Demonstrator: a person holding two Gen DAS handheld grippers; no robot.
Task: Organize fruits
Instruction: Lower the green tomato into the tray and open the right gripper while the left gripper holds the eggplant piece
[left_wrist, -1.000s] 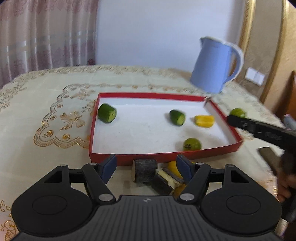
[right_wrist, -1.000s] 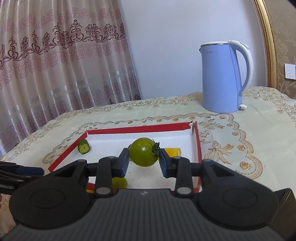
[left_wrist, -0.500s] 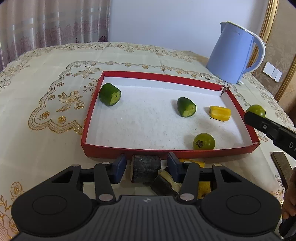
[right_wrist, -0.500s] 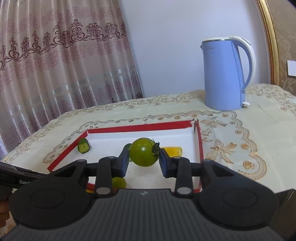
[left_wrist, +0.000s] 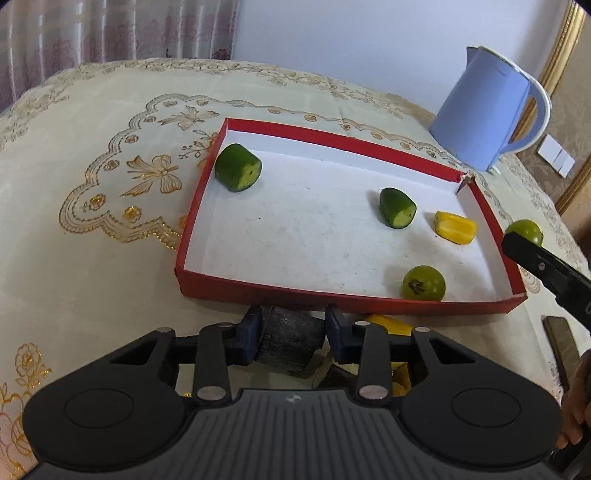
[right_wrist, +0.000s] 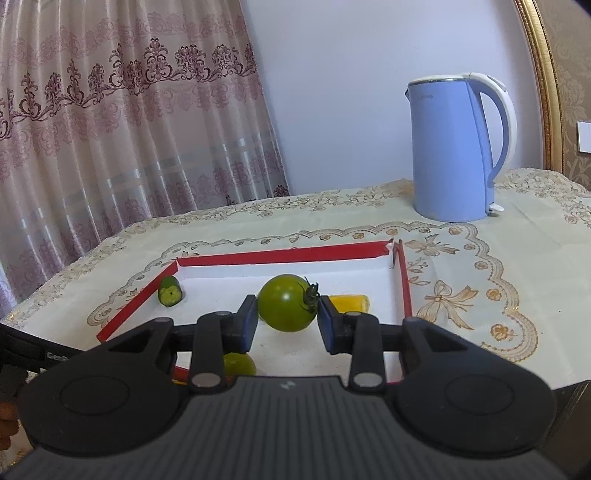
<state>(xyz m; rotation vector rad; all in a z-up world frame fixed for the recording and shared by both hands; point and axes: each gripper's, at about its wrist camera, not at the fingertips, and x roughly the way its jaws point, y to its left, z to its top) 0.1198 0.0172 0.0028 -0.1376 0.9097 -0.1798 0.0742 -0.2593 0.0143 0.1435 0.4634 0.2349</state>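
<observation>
From the left wrist, the left claw (left_wrist: 291, 332) has just been closing and its blue pads now press on both sides of a dark, rough-skinned cut chunk (left_wrist: 290, 343) lying on the table (left_wrist: 74, 258) just outside the near wall of the shallow red cardboard tray with a white floor (left_wrist: 332, 301). That wall stands directly ahead of the chunk. Yellow fruit pieces (left_wrist: 388, 323) crowd beside the right pad. The chunk's long axis runs across between the pads. Inside the tray lie a green cucumber end (left_wrist: 238, 168) by the left wall, a second cucumber piece (left_wrist: 397, 207), a yellow wedge (left_wrist: 455, 227) and a small green tomato (left_wrist: 424, 283). A light-blue electric kettle (left_wrist: 487, 114) stands beyond.

From the right wrist, the right claw (right_wrist: 286, 317) holds a round green tomato with a dark stem (right_wrist: 286, 302) above the tray's floor (right_wrist: 332, 273), stem pointing toward the right pad. The kettle stands well behind.
</observation>
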